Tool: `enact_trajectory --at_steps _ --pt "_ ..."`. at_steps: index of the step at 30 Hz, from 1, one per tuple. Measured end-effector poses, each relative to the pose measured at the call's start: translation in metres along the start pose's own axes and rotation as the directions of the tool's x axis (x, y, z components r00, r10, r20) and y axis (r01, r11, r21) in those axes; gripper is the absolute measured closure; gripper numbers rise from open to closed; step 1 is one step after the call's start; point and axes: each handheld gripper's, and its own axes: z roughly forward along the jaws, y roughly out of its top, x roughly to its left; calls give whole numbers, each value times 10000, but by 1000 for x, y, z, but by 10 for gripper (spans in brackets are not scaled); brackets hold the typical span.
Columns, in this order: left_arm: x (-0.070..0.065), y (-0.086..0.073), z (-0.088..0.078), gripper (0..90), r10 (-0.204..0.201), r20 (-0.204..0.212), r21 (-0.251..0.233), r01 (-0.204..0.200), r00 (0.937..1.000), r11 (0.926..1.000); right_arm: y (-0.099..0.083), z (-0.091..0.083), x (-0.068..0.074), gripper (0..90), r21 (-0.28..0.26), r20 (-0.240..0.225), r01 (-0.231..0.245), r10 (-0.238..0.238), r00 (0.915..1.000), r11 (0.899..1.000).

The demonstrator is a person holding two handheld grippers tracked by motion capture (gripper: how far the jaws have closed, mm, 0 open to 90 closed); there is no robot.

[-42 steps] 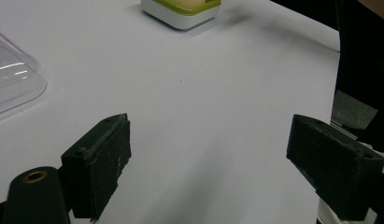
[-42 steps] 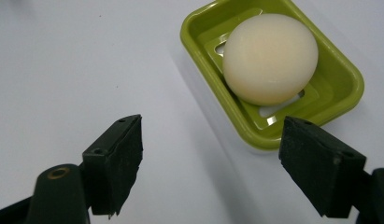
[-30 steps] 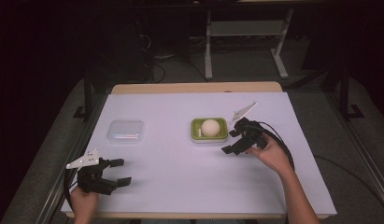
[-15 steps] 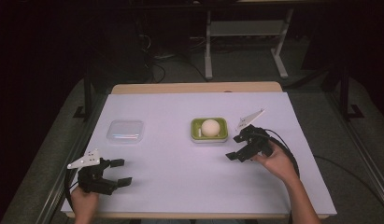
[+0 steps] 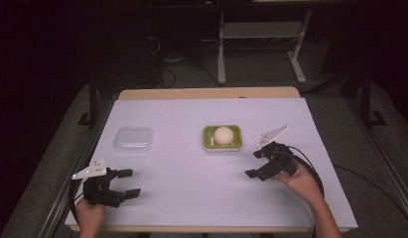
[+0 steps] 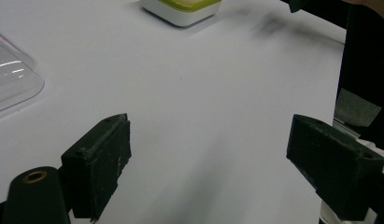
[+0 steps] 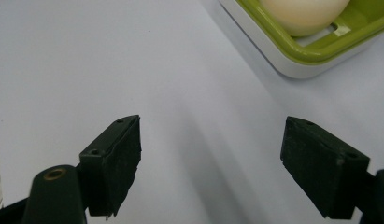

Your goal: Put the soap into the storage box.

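I held the left gripper (image 5: 128,183) at about 7 o'clock on the table, low over the surface, with its jaws spread wide and pointing toward 3 o'clock. My left hand (image 5: 90,214) gripped it from behind. I held the right gripper (image 5: 254,164) at about 4 o'clock, its jaws likewise spread wide and pointing toward 9 o'clock, nothing between them. My right hand (image 5: 303,179) and forearm entered from the bottom edge.

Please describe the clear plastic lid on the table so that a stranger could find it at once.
Start from the white table and look at its left half. Above the left claw lies the clear lid, flat and alone. Unlike the green dish holding a pale ball at the centre, it is transparent and empty.
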Motion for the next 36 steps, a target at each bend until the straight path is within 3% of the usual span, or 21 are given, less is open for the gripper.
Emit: enact_trajectory --at_steps 36 --pt "-1 1 2 132 -95 20 4 95 10000 10000 -55 -11 19 202 -341 -26 -527 527 9986 9980"
